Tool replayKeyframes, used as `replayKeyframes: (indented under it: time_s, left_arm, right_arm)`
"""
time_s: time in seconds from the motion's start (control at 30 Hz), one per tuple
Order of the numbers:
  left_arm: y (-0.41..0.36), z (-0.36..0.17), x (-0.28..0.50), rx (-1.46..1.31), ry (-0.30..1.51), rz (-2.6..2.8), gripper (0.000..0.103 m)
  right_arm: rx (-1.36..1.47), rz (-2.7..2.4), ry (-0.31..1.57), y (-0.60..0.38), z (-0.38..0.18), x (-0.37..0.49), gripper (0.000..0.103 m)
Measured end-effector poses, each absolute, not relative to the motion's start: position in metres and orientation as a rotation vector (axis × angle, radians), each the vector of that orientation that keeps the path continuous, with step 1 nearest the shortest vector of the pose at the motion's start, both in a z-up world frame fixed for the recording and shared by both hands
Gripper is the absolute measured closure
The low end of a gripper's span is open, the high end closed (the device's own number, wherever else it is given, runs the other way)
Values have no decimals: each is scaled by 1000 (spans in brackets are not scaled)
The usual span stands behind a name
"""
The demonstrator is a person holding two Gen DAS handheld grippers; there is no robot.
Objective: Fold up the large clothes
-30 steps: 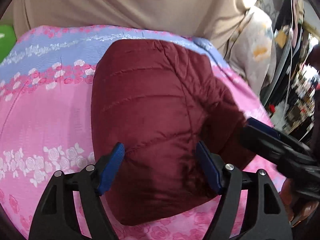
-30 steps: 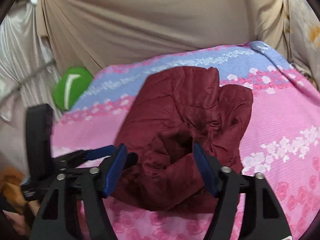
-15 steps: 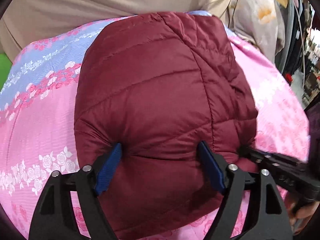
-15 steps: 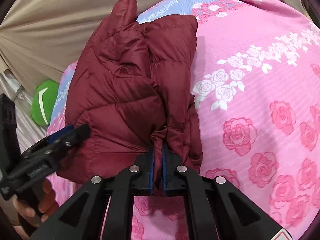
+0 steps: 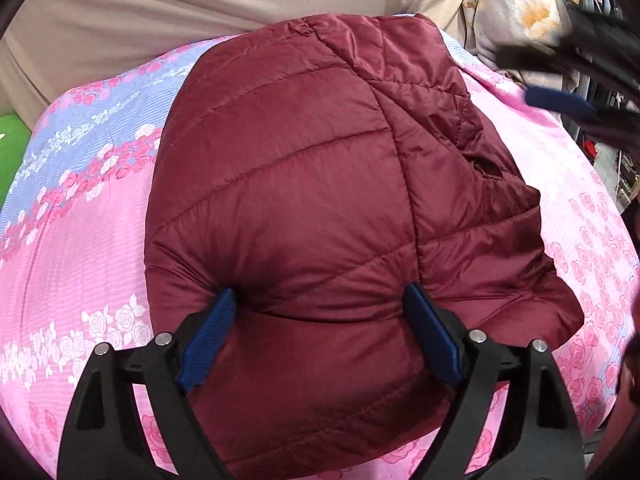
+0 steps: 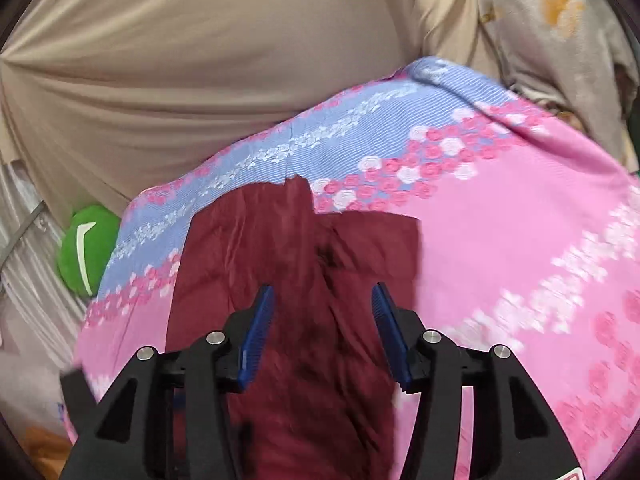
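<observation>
A green cushion (image 6: 86,250) lies beside the flowered pink-and-blue sheet (image 6: 500,216).

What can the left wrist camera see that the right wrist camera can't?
Only the left wrist view shows the right gripper, blurred at the upper right with its jaws apart, and cluttered shelves at the right edge. It also shows the left gripper with wide jaws and pads dented into the puffy jacket.

Only the right wrist view shows the green cushion beside the bed, and the right gripper's jaws, which have just opened with nothing pinched.

Both show the maroon jacket, the pink flowered bedsheet and the beige curtain.
</observation>
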State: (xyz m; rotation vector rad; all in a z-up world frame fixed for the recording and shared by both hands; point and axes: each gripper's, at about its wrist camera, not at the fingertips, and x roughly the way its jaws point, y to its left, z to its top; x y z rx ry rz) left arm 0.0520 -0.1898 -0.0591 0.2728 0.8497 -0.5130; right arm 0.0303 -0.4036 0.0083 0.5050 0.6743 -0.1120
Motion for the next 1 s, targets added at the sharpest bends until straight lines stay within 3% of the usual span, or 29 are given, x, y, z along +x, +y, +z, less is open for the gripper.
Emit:
replayKeyframes:
  time_s: [0.13,0.2,0.23,0.37,0.6,0.7,0.8,0.9,0.97,1.0]
  left_arm:
    - [-191,-60,52,277,848,-512,18]
    - [-191,-60,51,280,844,-512,18]
    - [-191,-59,51,281,842,-514,18]
    - [-189,-59,54,270,847,-539,18]
    - [-199,-60,51,301,813,-565,16]
    - [-201,-60,52,297,821,-566,14]
    - [-185,-47,58,210,842,-614,17]
    - [-158,-28,60,140,818,-611,17]
    - [-142,-21,60,131,803,-588,17]
    - [-136,-20,59,125,807,-585,17]
  right_arm:
    - [494,-112,746,-400,-7,81,50]
    - [491,-96,782,-396,-20,97,83]
    - [499,-74,782,-395,-23,101,94]
    - [497,-46,621,-395,-2,78,100]
    - [531,-97,799,-414,-75,117,100]
    - [534,-89,823,-417,-76,120,99]
    - [525,-141,765,-416,-52,92,86]
    - [482,-107,694,-406,-25,43,81]
    - [455,-73,688,-397,-21,6,57]
    - [453,-64,694,-393,-23,-8,53]
